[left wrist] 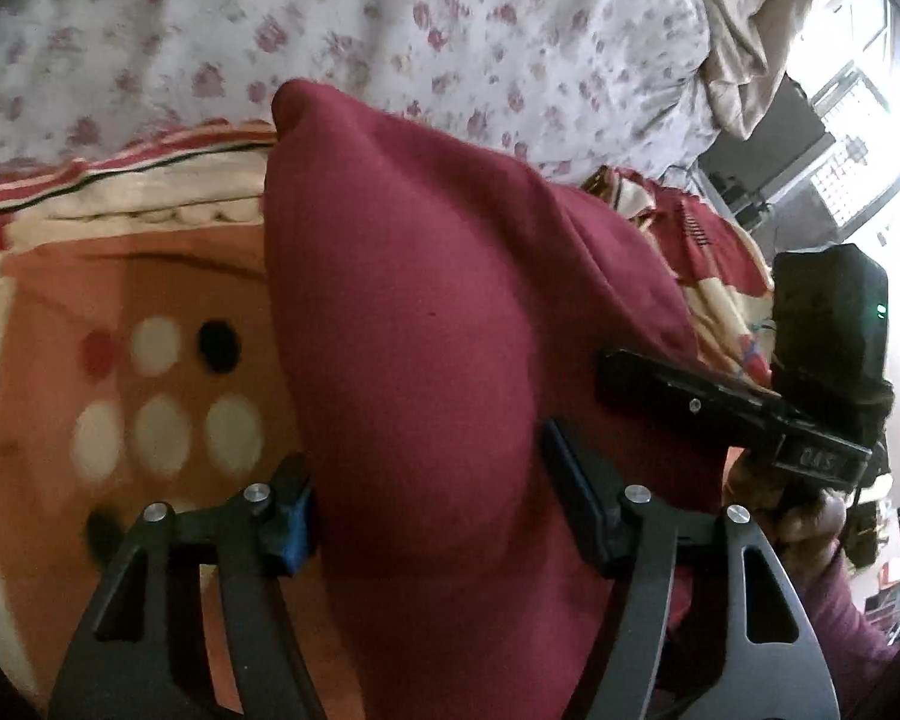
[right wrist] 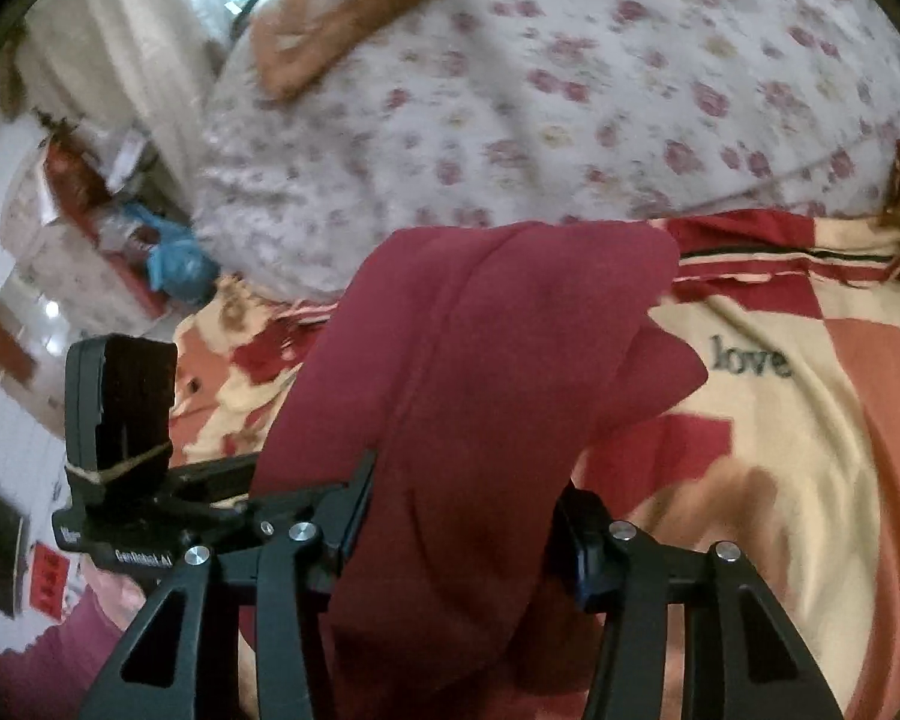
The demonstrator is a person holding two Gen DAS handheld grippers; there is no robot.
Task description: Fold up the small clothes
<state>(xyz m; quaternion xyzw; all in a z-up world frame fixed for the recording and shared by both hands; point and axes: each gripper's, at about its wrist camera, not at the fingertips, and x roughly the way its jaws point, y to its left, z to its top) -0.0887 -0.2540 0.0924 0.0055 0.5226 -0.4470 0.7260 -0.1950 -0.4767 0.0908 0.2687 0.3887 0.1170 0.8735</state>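
Left wrist: left claw (left wrist: pixel 426 516) straddling a maroon garment (left wrist: pixel 426 312), pads seemingly pressing its bulging fold; patterned bedspread (left wrist: pixel 150 300) lying open at left. Right wrist: right claw (right wrist: pixel 459 516) clamping the same cloth (right wrist: pixel 480 348), edges draping over bedspread (right wrist: pixel 780 420).

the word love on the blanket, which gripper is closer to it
Right. The right gripper sits just beside the love print; the left gripper is on its far side, beyond the maroon garment.
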